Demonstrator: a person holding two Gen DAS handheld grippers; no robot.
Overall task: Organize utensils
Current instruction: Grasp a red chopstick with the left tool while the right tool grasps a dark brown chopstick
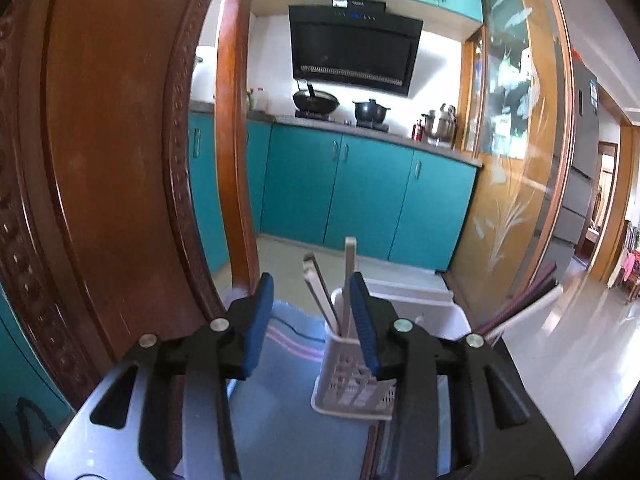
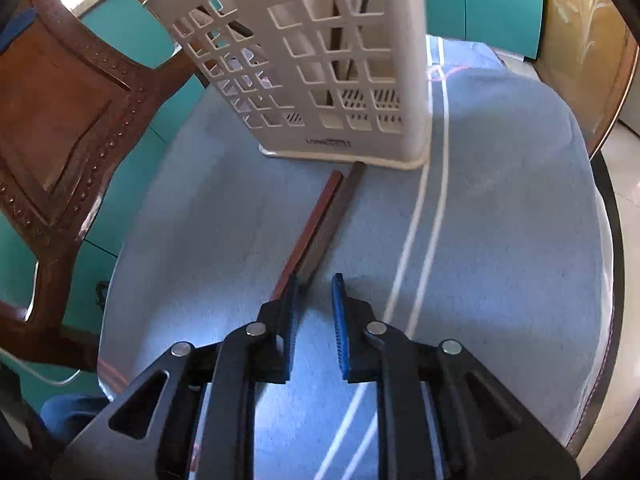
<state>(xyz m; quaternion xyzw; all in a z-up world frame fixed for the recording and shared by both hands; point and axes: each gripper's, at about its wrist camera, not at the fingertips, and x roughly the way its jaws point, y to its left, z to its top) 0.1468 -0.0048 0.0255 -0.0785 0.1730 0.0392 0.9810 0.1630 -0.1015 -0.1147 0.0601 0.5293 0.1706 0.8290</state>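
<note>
**Grippers near a utensil holder on a blue cloth**

The left gripper [image 1: 312,300] is partly open and empty beside a white lattice utensil holder [image 2: 320,60] with pale utensils [image 1: 320,296] upright inside. The right gripper [image 2: 316,280], narrowly open, grips nothing; 2 brown chopsticks [image 2: 320,220] lie flat between holder and jaws.

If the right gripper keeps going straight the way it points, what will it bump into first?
Probably the two dark chopsticks lying on the blue cloth; the right gripper hangs open just over their near ends. The white basket stands farther on.
</note>
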